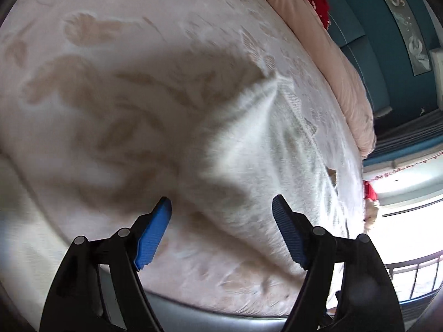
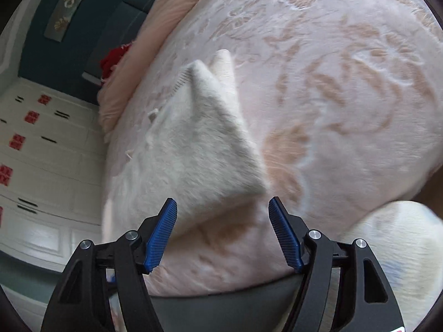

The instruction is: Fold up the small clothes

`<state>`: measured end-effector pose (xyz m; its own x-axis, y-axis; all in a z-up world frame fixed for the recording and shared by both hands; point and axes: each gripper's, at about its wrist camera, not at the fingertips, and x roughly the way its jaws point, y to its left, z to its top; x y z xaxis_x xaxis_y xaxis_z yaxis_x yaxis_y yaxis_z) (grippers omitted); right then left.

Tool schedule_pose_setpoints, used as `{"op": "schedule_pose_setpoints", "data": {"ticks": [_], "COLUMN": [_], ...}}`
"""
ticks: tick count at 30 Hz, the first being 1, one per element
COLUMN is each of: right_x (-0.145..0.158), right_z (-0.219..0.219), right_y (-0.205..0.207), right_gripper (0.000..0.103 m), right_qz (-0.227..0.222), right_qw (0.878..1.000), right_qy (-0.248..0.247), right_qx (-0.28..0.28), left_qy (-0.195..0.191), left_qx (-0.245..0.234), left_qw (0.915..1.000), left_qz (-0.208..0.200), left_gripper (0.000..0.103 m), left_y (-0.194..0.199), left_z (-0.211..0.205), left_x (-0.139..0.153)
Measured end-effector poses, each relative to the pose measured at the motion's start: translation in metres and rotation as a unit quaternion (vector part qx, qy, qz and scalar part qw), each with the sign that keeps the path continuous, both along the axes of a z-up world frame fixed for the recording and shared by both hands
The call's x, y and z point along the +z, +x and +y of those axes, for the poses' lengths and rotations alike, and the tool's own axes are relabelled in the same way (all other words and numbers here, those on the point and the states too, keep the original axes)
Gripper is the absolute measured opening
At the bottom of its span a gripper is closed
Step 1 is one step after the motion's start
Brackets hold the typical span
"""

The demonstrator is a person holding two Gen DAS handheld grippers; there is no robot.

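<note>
White garment [image 2: 199,144] on pink, tan-flowered bedspread [image 2: 346,88].

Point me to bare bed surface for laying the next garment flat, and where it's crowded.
Free: the patterned bedspread right of the white garment, up to the bed edge. Also the strip before the right claw. Crowded: the pink quilt with something red along the headboard side, and a pale bundle at lower right.

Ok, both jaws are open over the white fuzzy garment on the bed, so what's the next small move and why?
Probably lower the right gripper onto the near corner of the white garment and close on it. Both it and the left gripper are open and hold nothing, the garment lies partly folded on the patterned bedspread, and that corner sits just ahead of the right jaws.
</note>
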<state>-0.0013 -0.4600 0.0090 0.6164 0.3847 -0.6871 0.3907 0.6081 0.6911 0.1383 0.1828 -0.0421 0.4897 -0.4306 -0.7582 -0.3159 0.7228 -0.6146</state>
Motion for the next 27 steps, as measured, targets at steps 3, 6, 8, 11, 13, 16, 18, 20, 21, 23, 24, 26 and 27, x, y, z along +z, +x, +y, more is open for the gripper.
{"op": "schedule_pose_setpoints", "data": {"ticks": [3,6,8,11,13,16,18,20,21,23,24,26,27], "right_x": [-0.009,-0.005,0.024,0.074,0.084,0.048,0.01,0.005,0.015,0.042,0.055,0.076,0.082], "right_z": [0.006,0.007,0.007,0.016,0.017,0.012,0.012,0.008,0.005,0.001,0.001,0.003,0.005], "right_y": [0.025,0.041,0.04,0.029,0.018,-0.006,-0.017,-0.025,-0.029,-0.029,-0.025,-0.007,0.006], "right_gripper": [0.07,0.018,0.012,0.009,0.009,0.01,0.014,0.023,0.025,0.039,0.052,0.064,0.065], "right_qz": [-0.005,-0.007,-0.042,-0.068,-0.058,0.007,0.072,0.081,0.067,0.042,0.031,0.002,-0.011], "right_qw": [1.0,0.999,0.999,0.996,0.994,0.994,0.99,0.99,0.992,0.987,0.982,0.972,0.971], "right_qy": [0.019,0.017,0.012,-0.055,-0.085,-0.094,-0.102,-0.099,-0.104,-0.152,-0.184,-0.229,-0.235], "right_qx": [-0.023,-0.029,-0.025,0.021,0.041,0.063,0.069,0.051,0.038,0.029,0.028,0.043,0.054], "left_qy": [0.003,0.022,0.019,0.042,0.068,0.093,0.088,0.112,0.127,0.164,0.179,0.202,0.205], "left_qx": [0.023,0.049,0.043,0.019,0.009,-0.011,-0.011,-0.005,-0.001,0.006,0.008,0.004,-0.002], "left_qw": [0.9997,0.9985,0.9988,0.9986,0.9975,0.9953,0.995,0.9935,0.9919,0.9855,0.9816,0.9745,0.9727], "left_qz": [0.007,0.009,-0.007,-0.026,-0.017,0.025,0.046,0.022,0.011,-0.043,-0.067,-0.098,-0.11], "left_gripper": [0.072,0.026,0.02,0.018,0.018,0.021,0.025,0.033,0.034,0.046,0.052,0.067,0.068], "left_y": [0.016,0.023,0.017,-0.008,-0.032,-0.05,-0.055,-0.058,-0.06,-0.058,-0.055,-0.041,-0.033], "left_z": [-0.009,-0.006,0.002,0.007,0.01,0.012,0.013,0.015,0.015,0.02,0.022,0.02,0.017], "left_x": [-0.004,0.004,0.023,0.056,0.063,0.03,0.002,0.009,0.018,0.053,0.066,0.087,0.093]}}
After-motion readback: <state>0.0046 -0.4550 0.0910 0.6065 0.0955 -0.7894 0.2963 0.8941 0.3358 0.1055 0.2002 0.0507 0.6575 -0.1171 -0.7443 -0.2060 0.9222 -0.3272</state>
